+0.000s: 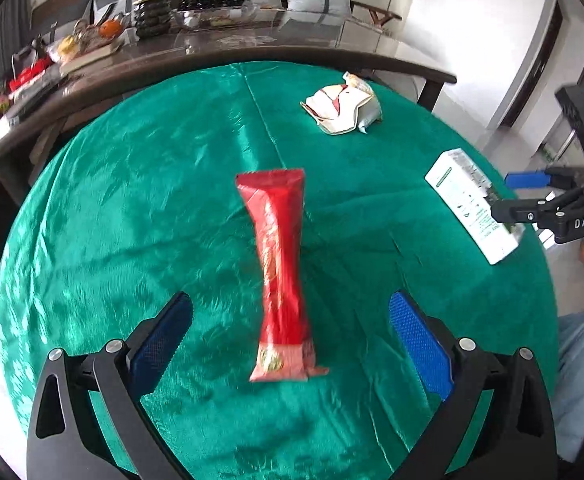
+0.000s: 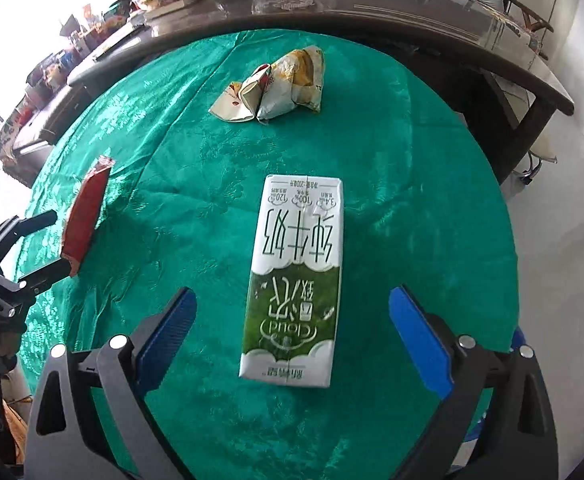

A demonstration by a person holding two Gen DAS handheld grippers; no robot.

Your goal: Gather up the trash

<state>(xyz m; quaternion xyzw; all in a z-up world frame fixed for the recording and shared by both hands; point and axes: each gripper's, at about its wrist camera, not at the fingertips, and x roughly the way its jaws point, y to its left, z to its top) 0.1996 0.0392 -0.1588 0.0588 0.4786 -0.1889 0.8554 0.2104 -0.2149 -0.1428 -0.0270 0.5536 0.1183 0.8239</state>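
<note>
Both jaws spread, nothing gripped.
Left gripper [image 1: 291,332] is lined up along the red wrapper [image 1: 280,272], right gripper [image 2: 292,328] along the milk carton [image 2: 298,280] (lengthwise, so narrow sides get pinched).

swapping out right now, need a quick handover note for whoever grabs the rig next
Left tool: open, empty, lined up on the red wrapper.
Right tool: open, empty, lined up on the milk carton.
All trash lies on the green tablecloth: red wrapper on the left, milk carton on the right, crumpled wrappers at the far side.
Done: nothing picked up yet.
Left: grasp and collect all three. No bin is in view.
</note>
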